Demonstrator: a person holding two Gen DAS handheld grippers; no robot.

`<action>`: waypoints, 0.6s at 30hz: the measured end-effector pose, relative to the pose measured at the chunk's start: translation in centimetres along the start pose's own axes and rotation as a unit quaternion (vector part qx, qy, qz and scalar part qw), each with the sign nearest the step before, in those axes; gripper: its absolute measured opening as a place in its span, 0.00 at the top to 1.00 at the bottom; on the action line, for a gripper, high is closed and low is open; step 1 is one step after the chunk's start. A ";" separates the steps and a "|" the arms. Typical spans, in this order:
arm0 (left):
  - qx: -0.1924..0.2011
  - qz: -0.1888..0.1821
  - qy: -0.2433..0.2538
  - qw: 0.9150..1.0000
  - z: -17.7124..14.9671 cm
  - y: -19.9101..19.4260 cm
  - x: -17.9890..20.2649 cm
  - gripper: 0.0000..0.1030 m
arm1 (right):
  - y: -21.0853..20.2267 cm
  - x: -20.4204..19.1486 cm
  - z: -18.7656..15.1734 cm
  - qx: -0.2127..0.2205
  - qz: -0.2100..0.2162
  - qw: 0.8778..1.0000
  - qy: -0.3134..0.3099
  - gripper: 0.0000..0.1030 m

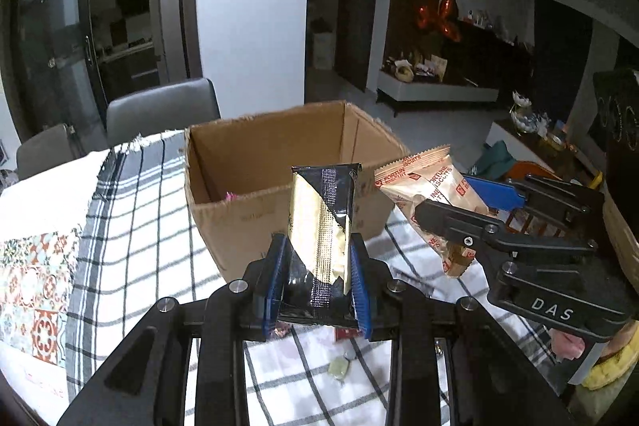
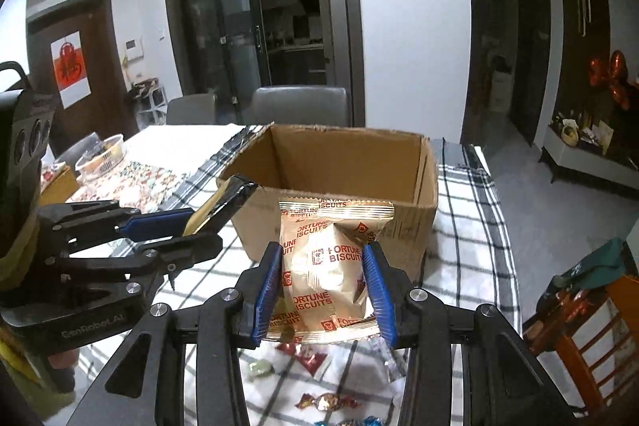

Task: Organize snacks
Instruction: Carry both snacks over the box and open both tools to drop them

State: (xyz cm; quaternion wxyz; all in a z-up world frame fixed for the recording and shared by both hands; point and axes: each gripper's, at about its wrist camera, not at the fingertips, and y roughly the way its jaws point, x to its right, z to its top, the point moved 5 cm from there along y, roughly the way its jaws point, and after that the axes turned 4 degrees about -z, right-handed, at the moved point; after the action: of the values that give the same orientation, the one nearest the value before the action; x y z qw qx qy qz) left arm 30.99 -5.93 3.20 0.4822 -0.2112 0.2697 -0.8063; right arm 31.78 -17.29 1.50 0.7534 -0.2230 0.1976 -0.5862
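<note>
Left hand-held gripper [image 1: 318, 276]: clamped on black-and-gold snack packet [image 1: 321, 222], held upright above the checked surface [image 1: 131, 226], just before the cardboard box [image 1: 239, 162].
Right hand-held gripper [image 2: 325, 284]: clamped on fortune biscuit packet [image 2: 329, 262], also short of the box.
Loose candies [image 2: 327, 402]: on the surface below.
Technique: carry both packets over the box rim before releasing; keep the grippers apart.

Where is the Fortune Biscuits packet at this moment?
The Fortune Biscuits packet is held between the fingers of the right gripper, above the checked cloth and just in front of the open cardboard box.
</note>
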 end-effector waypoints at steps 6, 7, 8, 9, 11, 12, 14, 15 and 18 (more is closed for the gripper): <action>0.009 0.015 0.009 1.000 2.2 0.0 -0.6 0.71 | 0.4 0.5 2.2 0.006 -0.008 1.000 -0.005 0.58; 0.009 0.017 0.011 1.000 2.6 0.1 -0.7 0.71 | 0.5 0.6 2.7 0.009 -0.008 1.000 -0.005 0.58; 0.010 0.018 0.012 1.000 3.0 0.2 -0.9 0.71 | 0.6 0.6 3.0 0.011 -0.009 1.000 -0.006 0.58; 0.009 0.019 0.013 1.000 3.3 0.4 -1.0 0.71 | 0.8 0.7 3.5 0.012 -0.009 1.000 -0.008 0.58; 0.007 0.021 0.015 1.000 3.9 0.7 -1.3 0.71 | 1.1 0.7 4.0 0.012 -0.011 1.000 -0.010 0.58; 0.007 0.024 0.016 1.000 4.2 0.8 -1.5 0.71 | 1.3 0.8 4.3 0.012 -0.012 1.000 -0.011 0.58; 0.005 0.025 0.017 1.000 4.6 1.4 -1.9 0.71 | 1.9 1.0 4.9 0.010 -0.012 1.000 -0.009 0.58; 0.005 0.025 0.015 1.000 4.9 1.6 -2.1 0.71 | 2.3 1.2 5.2 0.007 -0.010 1.000 -0.006 0.58; 0.003 0.027 0.013 1.000 5.6 2.6 -2.8 0.71 | 3.4 1.5 5.9 0.003 -0.009 1.000 0.001 0.58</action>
State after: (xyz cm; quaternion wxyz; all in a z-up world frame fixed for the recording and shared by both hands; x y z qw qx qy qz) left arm 37.35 -5.76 5.59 0.5009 -0.1916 0.2797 -0.7964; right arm 38.17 -17.40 4.40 0.7484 -0.2218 0.1946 -0.5940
